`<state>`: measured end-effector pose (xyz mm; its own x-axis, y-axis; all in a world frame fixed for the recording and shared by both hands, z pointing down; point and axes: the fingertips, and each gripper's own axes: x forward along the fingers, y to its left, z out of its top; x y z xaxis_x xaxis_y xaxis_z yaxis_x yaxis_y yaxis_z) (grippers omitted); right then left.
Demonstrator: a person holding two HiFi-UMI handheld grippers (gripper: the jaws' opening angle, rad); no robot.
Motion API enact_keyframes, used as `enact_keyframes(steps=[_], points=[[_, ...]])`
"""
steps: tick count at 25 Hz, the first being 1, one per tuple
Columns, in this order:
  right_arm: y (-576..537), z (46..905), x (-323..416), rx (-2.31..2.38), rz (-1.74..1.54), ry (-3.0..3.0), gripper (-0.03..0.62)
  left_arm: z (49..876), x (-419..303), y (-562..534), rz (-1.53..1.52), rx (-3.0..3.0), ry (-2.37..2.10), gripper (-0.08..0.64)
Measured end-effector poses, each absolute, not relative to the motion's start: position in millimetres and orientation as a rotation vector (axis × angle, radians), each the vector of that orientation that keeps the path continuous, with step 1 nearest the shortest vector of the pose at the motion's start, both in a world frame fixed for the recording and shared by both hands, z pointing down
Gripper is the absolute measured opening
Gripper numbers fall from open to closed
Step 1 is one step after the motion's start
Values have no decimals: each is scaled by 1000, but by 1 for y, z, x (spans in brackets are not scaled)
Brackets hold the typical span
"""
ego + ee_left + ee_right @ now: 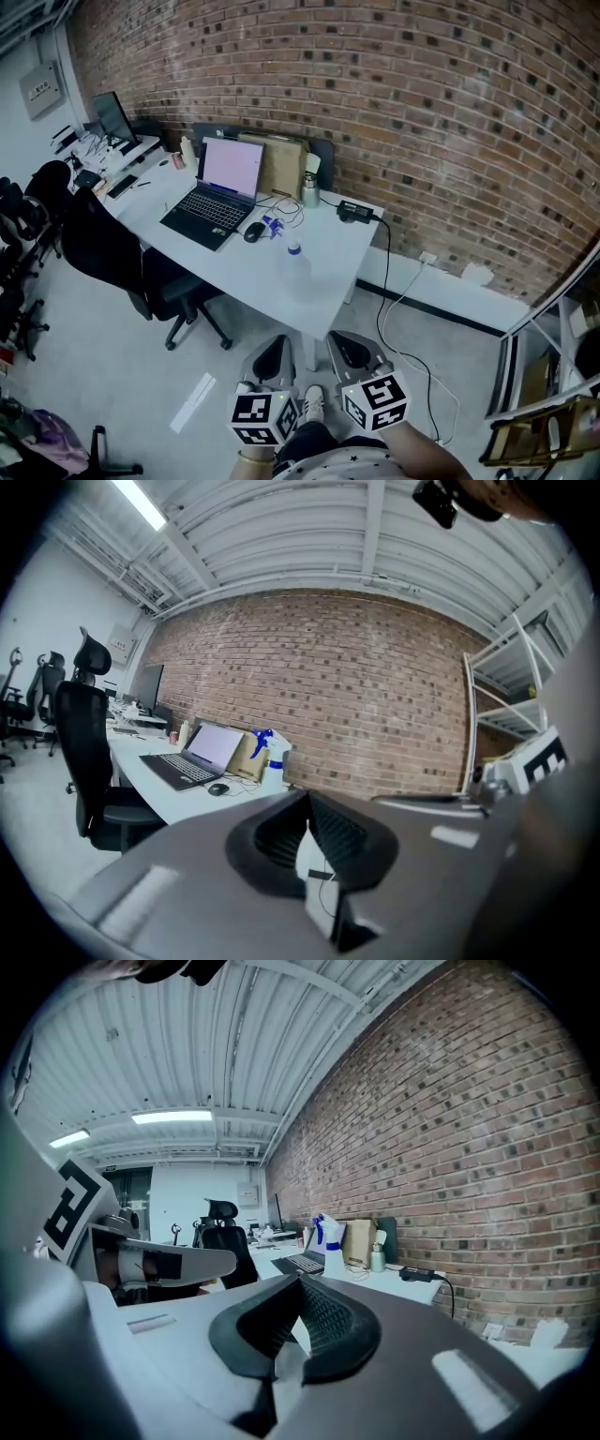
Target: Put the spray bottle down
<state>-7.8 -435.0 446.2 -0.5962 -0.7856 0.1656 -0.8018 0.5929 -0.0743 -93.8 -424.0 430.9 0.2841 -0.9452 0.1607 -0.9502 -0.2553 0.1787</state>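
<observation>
The spray bottle (294, 268), clear with a blue and white head, stands upright on the white desk (328, 246), near its front edge. It also shows in the left gripper view as the bottle (272, 758) and in the right gripper view as the bottle (329, 1239), far off beyond the jaws. My left gripper (274, 351) and right gripper (349, 349) hang side by side over the floor in front of the desk, well short of the bottle. Both have their jaws together with nothing between them.
An open laptop (216, 192), a mouse (253, 232), a metal flask (310, 190), a brown bag (280, 165) and a power adapter (354, 211) share the desk. A black office chair (108, 251) stands at its left. A cable (405, 309) trails down to the floor. Metal shelving (553, 394) is at the right.
</observation>
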Motion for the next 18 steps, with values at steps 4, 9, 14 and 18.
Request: enact_keyframes(steps=[4, 9, 14, 18], points=[[-434, 442, -4, 1358, 211, -2703, -3, 427, -88, -423, 41, 2328, -1747, 6], [-433, 438, -3, 1369, 205, -2710, -3, 424, -85, -424, 63, 2348, -1748, 6], [-432, 436, -1, 1369, 196, -2715, -3, 425, -83, -425, 42, 2344, -1727, 6], [-433, 433, 2, 1377, 191, -2715, -3, 423, -81, -427, 47, 2345, -1728, 6]])
